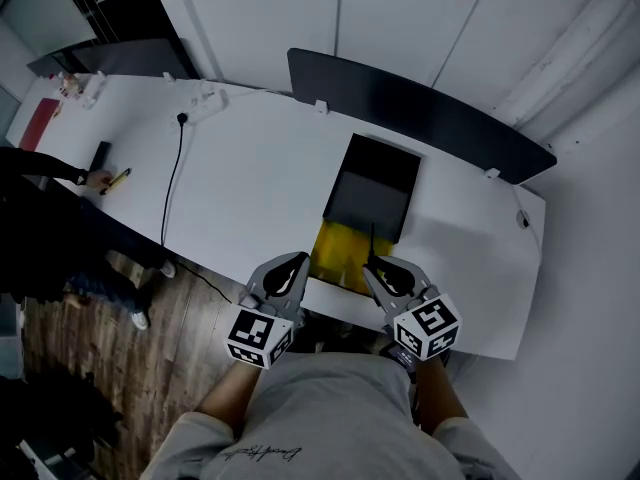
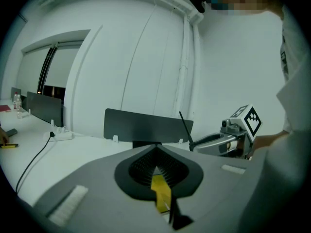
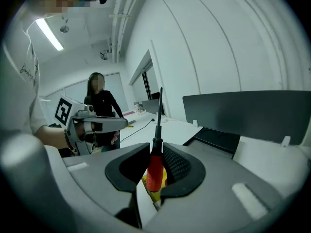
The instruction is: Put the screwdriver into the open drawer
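Screwdriver (image 3: 155, 171) upright in right gripper (image 3: 154, 152)

white table (image 1: 250, 188), black cable (image 1: 171, 183); dark divider panel (image 1: 420, 108), wooden floor (image 1: 100, 328)

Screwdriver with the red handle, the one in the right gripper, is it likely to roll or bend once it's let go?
Probably rigid: the red-handled screwdriver, clamped in the right gripper, shows a dead-straight thin black shaft. Its round, smooth-looking handle could well roll once laid flat, though the walls of the yellow open drawer would likely stop it.
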`<act>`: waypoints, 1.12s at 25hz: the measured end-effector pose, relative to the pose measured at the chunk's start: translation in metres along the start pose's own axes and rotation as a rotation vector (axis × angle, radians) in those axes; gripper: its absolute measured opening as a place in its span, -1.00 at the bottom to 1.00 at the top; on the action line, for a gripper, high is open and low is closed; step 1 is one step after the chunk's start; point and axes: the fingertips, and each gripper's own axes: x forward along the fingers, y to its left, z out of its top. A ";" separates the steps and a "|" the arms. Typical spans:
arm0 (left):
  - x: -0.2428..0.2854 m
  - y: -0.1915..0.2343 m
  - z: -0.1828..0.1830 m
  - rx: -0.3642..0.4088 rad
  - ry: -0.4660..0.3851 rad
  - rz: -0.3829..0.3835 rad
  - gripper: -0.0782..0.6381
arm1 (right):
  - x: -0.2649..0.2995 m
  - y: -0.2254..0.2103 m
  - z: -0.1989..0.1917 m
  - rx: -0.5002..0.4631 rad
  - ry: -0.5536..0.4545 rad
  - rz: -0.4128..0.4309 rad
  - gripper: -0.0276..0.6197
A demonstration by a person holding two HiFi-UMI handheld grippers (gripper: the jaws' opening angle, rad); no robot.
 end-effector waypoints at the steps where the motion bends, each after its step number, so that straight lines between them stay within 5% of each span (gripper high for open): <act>1: 0.001 0.003 -0.002 0.000 0.003 -0.003 -0.79 | 0.003 -0.001 -0.002 -0.005 0.009 -0.005 -0.61; 28: 0.025 0.035 -0.060 -0.058 0.095 -0.025 -0.79 | 0.057 -0.036 -0.090 -0.087 0.337 -0.071 -0.62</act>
